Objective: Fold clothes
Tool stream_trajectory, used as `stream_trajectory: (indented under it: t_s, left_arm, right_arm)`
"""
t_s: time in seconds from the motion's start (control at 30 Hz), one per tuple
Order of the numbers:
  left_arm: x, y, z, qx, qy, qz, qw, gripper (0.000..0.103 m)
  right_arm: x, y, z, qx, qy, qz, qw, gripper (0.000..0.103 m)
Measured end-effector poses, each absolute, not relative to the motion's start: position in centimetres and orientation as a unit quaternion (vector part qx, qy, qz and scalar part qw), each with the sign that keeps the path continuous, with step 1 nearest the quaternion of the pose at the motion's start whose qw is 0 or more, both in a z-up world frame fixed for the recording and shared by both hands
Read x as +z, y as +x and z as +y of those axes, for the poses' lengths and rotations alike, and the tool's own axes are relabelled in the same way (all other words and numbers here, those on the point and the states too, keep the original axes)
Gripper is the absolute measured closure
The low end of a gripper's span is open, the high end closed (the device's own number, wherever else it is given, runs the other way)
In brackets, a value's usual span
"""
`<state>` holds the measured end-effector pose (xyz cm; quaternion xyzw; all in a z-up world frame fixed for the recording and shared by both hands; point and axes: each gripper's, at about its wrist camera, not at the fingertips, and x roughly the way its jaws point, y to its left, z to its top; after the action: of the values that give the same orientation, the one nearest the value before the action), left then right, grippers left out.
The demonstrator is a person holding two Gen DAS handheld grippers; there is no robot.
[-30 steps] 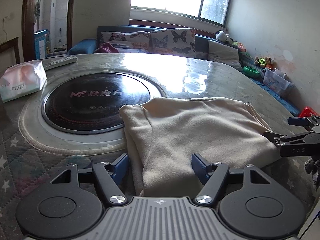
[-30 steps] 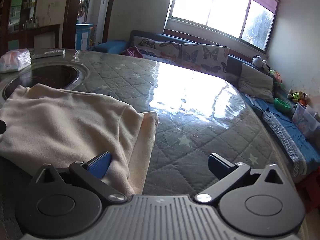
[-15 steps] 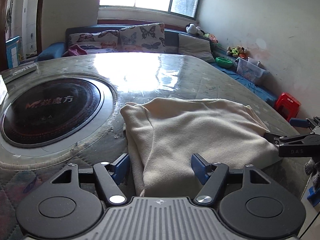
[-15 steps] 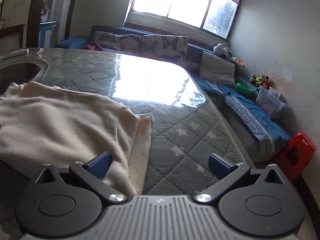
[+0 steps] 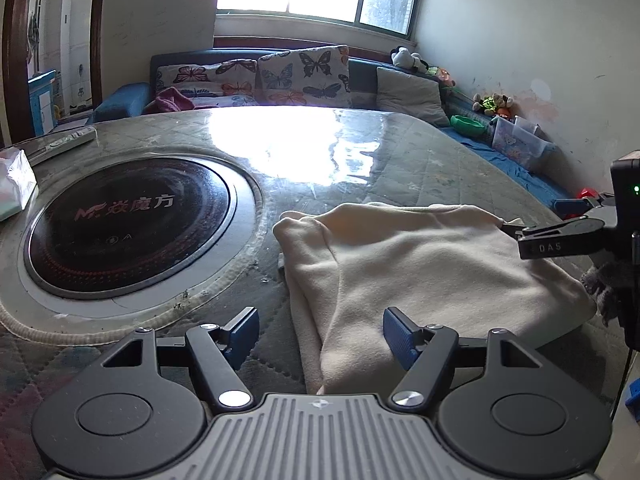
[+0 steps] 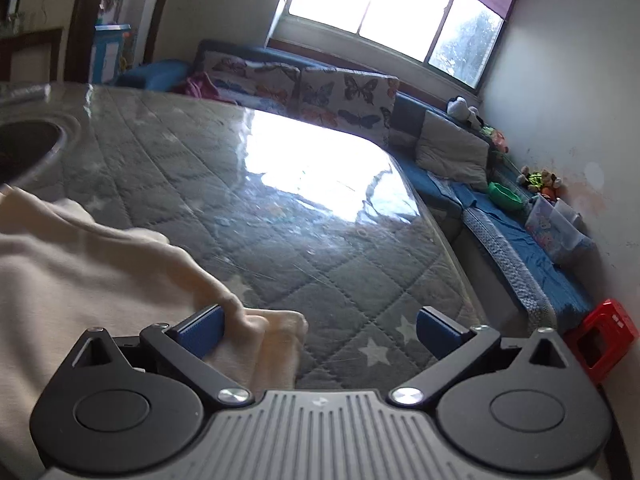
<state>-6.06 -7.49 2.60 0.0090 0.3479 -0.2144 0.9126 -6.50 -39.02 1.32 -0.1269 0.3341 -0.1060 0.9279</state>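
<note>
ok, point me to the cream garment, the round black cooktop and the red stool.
cream garment (image 5: 420, 264), left wrist view, middle of the top layer.
round black cooktop (image 5: 132, 220), left wrist view, centre of the glass.
red stool (image 6: 604, 338), right wrist view, its side.

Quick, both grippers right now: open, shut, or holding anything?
Left gripper: open, cream garment between its fingers, not gripped.
Right gripper: open, holding nothing.

We see the cream garment (image 6: 80, 280) run off the left edge of the right wrist view, and its near hem slips under the left gripper (image 5: 320, 334). The tissue pack (image 5: 14, 184) is cut by the frame. The toys (image 5: 490, 104) are too small to identify.
</note>
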Motion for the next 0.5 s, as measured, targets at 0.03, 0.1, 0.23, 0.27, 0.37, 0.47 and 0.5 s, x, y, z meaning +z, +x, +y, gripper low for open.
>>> stream_trajectory:
  t_s: [0.03,0.1,0.23,0.27,0.37,0.47,0.5]
  left_arm:
    - [2.6,-6.0,-7.4,-0.214,0.008,0.349,0.912,0.032]
    - [2.7,-5.8,-7.3,-0.212,0.007,0.351,0.912,0.032]
    - [3.1,-5.1,-7.5,-0.204,0.008,0.352,0.914,0.031]
    - [3.2,-4.7,-7.6,-0.199,0.007,0.354,0.914,0.031]
    - [3.4,-3.6,-8.0,-0.184,0.005,0.362,0.914,0.031]
    - [3.4,-2.4,-8.3,-0.166,0.005,0.371,0.914,0.029]
    - [3.4,-2.0,-8.3,-0.162,0.004,0.373,0.914,0.029]
  right_arm:
    - [1.4,-6.4,-39.2,-0.109,-0.124,0.336,0.928,0.0]
    - [1.8,-6.6,-39.1,-0.11,-0.125,0.331,0.929,0.0]
    - [2.8,-7.2,-38.4,-0.098,-0.13,0.317,0.934,0.0]
    - [2.9,-7.2,-38.2,-0.092,-0.13,0.314,0.936,0.0]
    - [3.0,-6.7,-37.2,-0.075,-0.13,0.313,0.938,0.0]
    - [2.9,-5.9,-36.1,-0.061,-0.137,0.316,0.937,0.0]
    - [2.9,-5.6,-35.6,-0.053,-0.141,0.316,0.937,0.0]
